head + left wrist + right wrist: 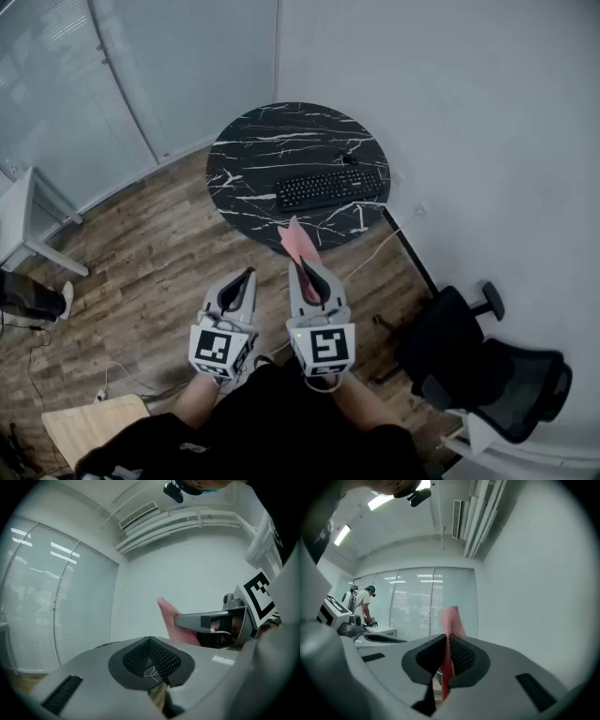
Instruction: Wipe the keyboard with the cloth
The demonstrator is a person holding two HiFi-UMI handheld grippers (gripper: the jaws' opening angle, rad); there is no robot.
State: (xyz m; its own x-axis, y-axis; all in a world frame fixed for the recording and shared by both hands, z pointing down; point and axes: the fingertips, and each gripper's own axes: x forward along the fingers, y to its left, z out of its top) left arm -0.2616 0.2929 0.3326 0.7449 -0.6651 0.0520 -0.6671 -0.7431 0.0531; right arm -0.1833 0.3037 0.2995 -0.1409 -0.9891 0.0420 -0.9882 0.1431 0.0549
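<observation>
Cloth of thin pink mesh (298, 242) is pinched in the closed right gripper (307, 270), left gripper (246, 277) closed on nothing, flat black keyboard (330, 187) at 12 o'clock on round black marble table (246, 155), so best reach forward and drag the loose end flat along the keys.
</observation>
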